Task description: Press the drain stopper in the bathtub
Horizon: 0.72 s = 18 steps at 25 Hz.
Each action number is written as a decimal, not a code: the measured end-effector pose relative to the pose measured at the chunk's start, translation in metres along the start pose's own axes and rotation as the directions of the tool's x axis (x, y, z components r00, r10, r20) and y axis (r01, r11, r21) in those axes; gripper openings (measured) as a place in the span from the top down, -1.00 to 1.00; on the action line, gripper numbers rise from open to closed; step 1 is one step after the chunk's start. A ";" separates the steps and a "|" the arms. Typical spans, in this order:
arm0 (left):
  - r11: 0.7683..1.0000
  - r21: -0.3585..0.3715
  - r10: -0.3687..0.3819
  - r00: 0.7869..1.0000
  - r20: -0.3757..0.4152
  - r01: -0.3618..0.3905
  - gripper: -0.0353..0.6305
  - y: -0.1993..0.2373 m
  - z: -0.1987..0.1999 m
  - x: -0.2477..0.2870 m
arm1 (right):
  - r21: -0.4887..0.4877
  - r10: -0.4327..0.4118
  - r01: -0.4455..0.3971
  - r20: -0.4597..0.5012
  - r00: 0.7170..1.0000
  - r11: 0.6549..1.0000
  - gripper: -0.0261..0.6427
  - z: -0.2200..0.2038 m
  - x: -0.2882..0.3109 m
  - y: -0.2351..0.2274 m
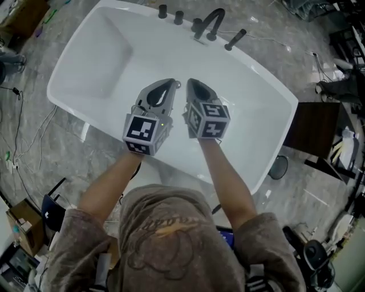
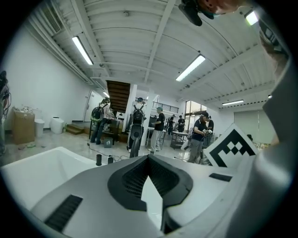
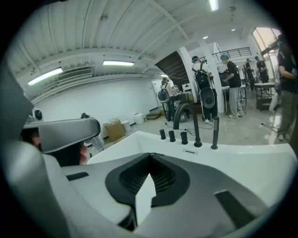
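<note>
A white bathtub (image 1: 112, 56) fills the middle of the head view, with a black arched faucet (image 1: 208, 24) and black knobs (image 1: 162, 11) on its far rim. I see no drain stopper in any view; the grippers cover part of the tub floor. My left gripper (image 1: 175, 85) and right gripper (image 1: 189, 82) hang side by side over the tub near its front rim, both shut and holding nothing. Jaw tips meet on the left gripper (image 2: 149, 156) and on the right gripper (image 3: 150, 154). The right gripper view faces the faucet (image 3: 188, 117) across the tub rim (image 3: 242, 151).
A black hand-shower handle (image 1: 235, 40) stands right of the faucet. Right of the tub are a dark cabinet (image 1: 312, 130) and a round black object (image 1: 278, 167). Cables lie on the marble floor (image 1: 28, 131) at left. Several people (image 2: 200, 135) stand far off.
</note>
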<state>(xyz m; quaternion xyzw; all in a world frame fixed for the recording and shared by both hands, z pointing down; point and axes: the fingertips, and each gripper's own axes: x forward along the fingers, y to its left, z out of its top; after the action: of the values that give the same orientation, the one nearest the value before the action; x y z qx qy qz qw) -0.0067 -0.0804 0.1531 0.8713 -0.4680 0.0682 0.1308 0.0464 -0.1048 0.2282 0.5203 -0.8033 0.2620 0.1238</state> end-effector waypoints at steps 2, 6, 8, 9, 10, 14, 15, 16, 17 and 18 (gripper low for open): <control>1.000 -0.005 0.001 1.000 0.010 0.000 0.88 -0.012 0.018 -0.013 | -0.008 0.011 -0.011 0.019 1.000 1.000 0.92 0.011 -0.025 0.010; 1.000 -0.011 -0.020 1.000 0.012 0.020 0.88 -0.036 0.042 -0.034 | -0.026 0.031 -0.029 0.049 0.998 0.999 0.92 0.029 -0.064 0.026; 1.000 -0.005 -0.030 1.000 0.008 0.030 0.88 -0.046 0.048 -0.045 | -0.043 0.047 -0.045 0.062 0.997 0.998 0.92 0.035 -0.081 0.035; 0.999 -0.007 -0.032 0.999 0.003 0.032 0.88 -0.050 0.050 -0.051 | -0.048 0.057 -0.054 0.071 0.996 0.997 0.92 0.038 -0.091 0.039; 0.999 -0.012 -0.034 0.999 -0.002 0.034 0.88 -0.054 0.052 -0.056 | -0.053 0.068 -0.064 0.081 0.994 0.997 0.92 0.042 -0.102 0.042; 0.998 -0.008 -0.061 0.998 -0.012 0.061 0.88 -0.075 0.060 -0.076 | -0.090 0.135 -0.126 0.106 0.985 0.988 0.92 0.050 -0.141 0.058; 0.997 0.000 -0.072 0.997 -0.009 0.072 0.88 -0.080 0.062 -0.080 | -0.106 0.155 -0.143 0.109 0.982 0.984 0.92 0.050 -0.150 0.062; 0.997 0.005 -0.079 0.997 -0.006 0.079 0.88 -0.085 0.063 -0.085 | -0.124 0.172 -0.158 0.112 0.979 0.980 0.92 0.050 -0.158 0.067; 0.996 0.005 -0.085 0.996 -0.003 0.085 0.88 -0.088 0.064 -0.090 | -0.140 0.188 -0.171 0.118 0.975 0.975 0.92 0.050 -0.166 0.071; 0.996 0.003 -0.090 0.996 0.001 0.090 0.88 -0.091 0.065 -0.094 | -0.155 0.203 -0.183 0.124 0.971 0.971 0.92 0.050 -0.175 0.076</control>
<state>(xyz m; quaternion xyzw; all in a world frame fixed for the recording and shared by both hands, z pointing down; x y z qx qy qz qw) 0.0168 0.0239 0.0530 0.8917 -0.4284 0.0623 0.1322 0.0567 0.0265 0.0818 0.4463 -0.8735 0.1780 0.0783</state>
